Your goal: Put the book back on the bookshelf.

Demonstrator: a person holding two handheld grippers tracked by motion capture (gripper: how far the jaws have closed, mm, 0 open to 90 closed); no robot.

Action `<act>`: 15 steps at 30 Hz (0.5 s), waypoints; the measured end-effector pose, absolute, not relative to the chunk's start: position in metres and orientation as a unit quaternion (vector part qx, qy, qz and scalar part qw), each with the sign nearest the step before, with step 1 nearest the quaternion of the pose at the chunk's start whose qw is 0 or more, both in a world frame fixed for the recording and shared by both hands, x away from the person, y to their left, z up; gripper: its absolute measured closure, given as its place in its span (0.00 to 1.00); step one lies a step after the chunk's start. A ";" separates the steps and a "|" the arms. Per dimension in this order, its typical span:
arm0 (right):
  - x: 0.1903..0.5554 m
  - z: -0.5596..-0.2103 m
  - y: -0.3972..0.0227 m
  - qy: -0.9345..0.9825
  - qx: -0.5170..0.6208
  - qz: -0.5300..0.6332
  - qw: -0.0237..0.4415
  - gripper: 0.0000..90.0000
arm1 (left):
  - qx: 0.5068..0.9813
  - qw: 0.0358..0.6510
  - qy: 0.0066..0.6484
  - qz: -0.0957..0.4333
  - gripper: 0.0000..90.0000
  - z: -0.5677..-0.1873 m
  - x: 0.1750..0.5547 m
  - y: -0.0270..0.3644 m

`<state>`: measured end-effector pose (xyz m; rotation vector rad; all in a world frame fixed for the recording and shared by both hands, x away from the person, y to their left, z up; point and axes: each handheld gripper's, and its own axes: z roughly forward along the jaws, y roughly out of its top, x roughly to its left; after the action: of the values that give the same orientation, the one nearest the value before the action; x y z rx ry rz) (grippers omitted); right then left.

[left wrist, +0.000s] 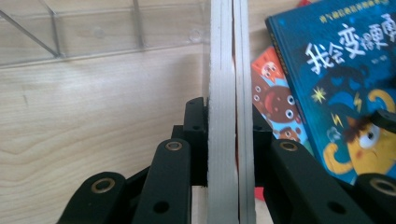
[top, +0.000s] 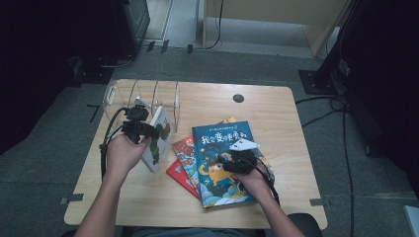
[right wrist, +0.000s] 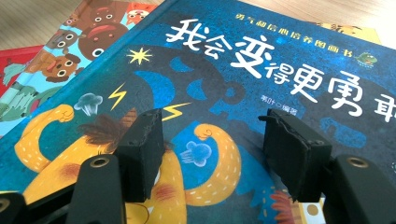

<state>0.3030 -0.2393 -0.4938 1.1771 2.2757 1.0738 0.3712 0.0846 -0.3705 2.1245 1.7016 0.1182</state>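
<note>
Left hand-held gripper (left wrist: 223, 140) is clamped on a white-edged book (left wrist: 229, 93), pads pressing both covers, page block running straight up btwn the jaws in the left gripper view. In the high view the left hand-held gripper (top: 141, 129) sits at approx 9 o'clock on the bench (top: 276, 108), w/ the book (top: 159, 139) standing on edge and tilted, its cover w/ green/red artwork facing toward 3 o'clock, bottom corner near the bench top. Just beyond it, at 10–11 o'clock, is a clear acrylic rack (top: 143, 96) w/ upright dividers; the book's top edge is right beside the nearest divider, contact can't be told.

Right hand-held gripper (right wrist: 212, 149) has jaws spread wide, nothing btwn the pads, hovering low over a blue book (right wrist: 261, 70) w/ white characters and a yellow creature on the cover. High view: right hand-held gripper (top: 239, 160) over the middle of the blue book (top: 217, 143), at bench centre toward 5 o'clock. Blue book tops a loose stack: an orange-faced book (top: 184, 150) pokes out at its 9 o'clock side, a red book (top: 179, 175) under that, a yellow book (top: 230, 120) showing at 12 o'clock.
</note>
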 end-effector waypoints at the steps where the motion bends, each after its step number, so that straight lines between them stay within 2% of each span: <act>1: 0.303 -0.494 -0.239 0.806 0.417 0.380 0.181 0.42 | 0.761 0.207 0.613 0.044 0.86 -0.370 0.373 0.084; 10: 0.303 -0.494 -0.239 0.806 0.417 0.380 0.181 0.42 | 0.751 0.206 0.622 0.077 0.86 -0.371 0.384 0.073; 15: 0.303 -0.494 -0.239 0.805 0.417 0.380 0.181 0.42 | 0.742 0.213 0.632 0.076 0.86 -0.372 0.390 0.073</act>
<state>0.3031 -0.2392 -0.4939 1.1779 2.2751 1.0739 0.3899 0.0733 -0.3725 2.0592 1.7540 0.2120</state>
